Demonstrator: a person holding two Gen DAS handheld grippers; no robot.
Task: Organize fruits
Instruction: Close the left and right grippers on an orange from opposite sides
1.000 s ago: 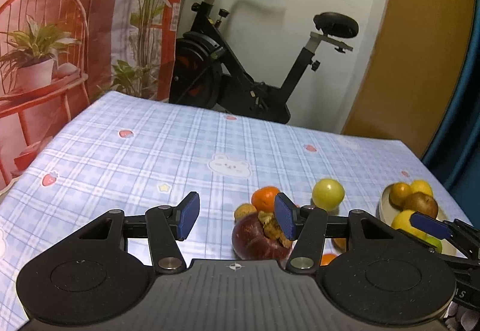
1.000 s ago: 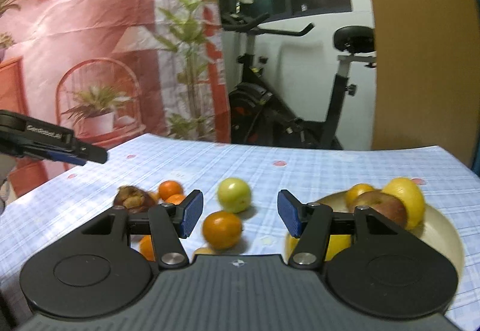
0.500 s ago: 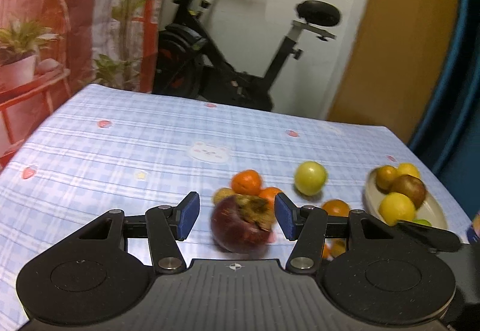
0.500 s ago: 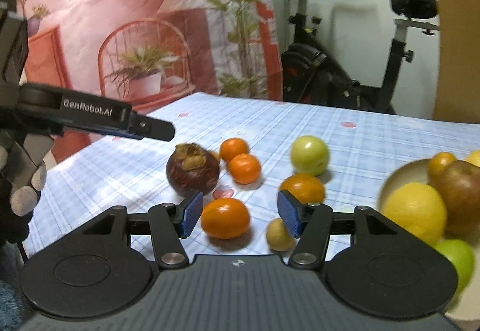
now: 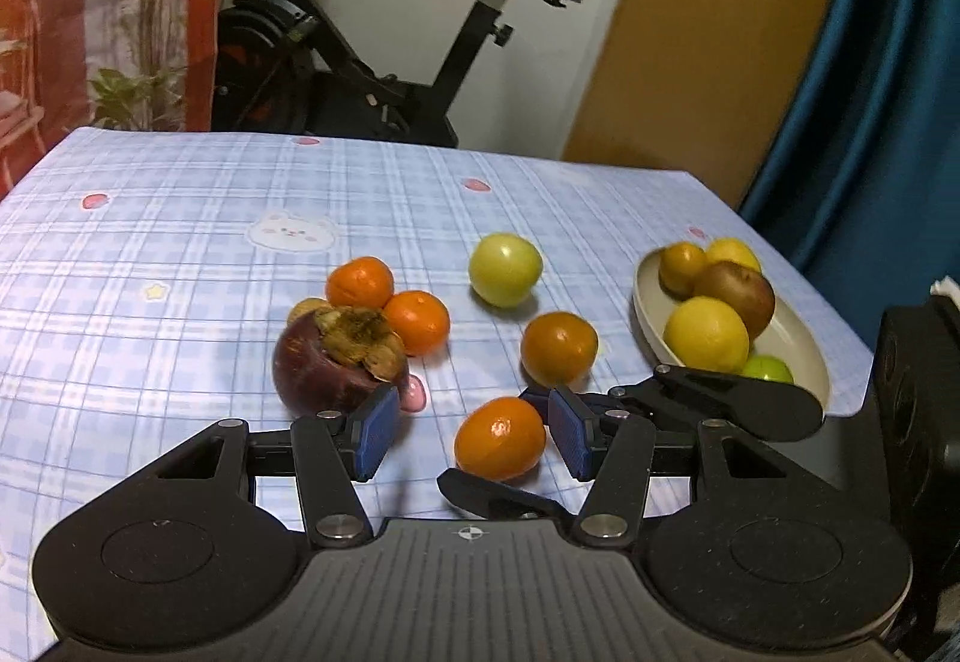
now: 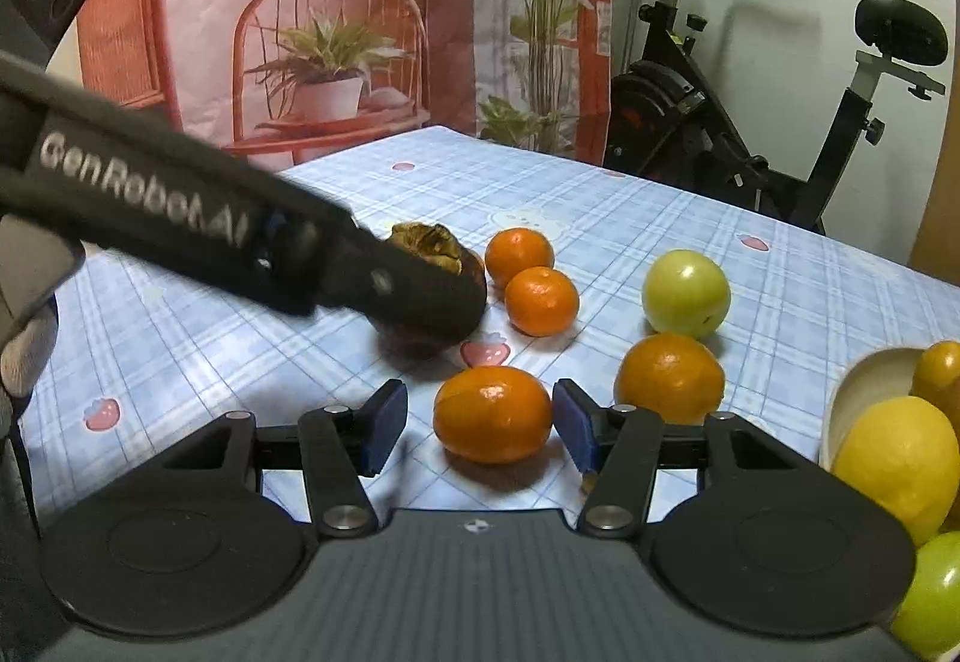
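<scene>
On the blue checked cloth lie a dark mangosteen [image 5: 339,356], several oranges and a green fruit [image 5: 505,269]. One orange [image 6: 492,413] sits between the pads of my right gripper [image 6: 471,425], whose jaws are closing. The right pad is almost on it and the left pad stands clear. In the left wrist view the same orange [image 5: 500,437] shows between the right gripper's black fingers [image 5: 720,398]. My left gripper [image 5: 471,437] is open and holds nothing. The mangosteen lies just beyond its left pad. One of its fingers [image 6: 336,254] crosses in front of the mangosteen [image 6: 429,242].
A cream plate [image 5: 792,344] at the right holds a lemon [image 5: 707,333], a brown fruit, a small orange and a green fruit. Another orange [image 6: 671,377] lies close to my right pad. An exercise bike stands behind the table's far edge.
Both grippers have dropped closer to the cloth. The right one has come around the near orange. The mangosteen has slid from between the left pads to beyond the left one.
</scene>
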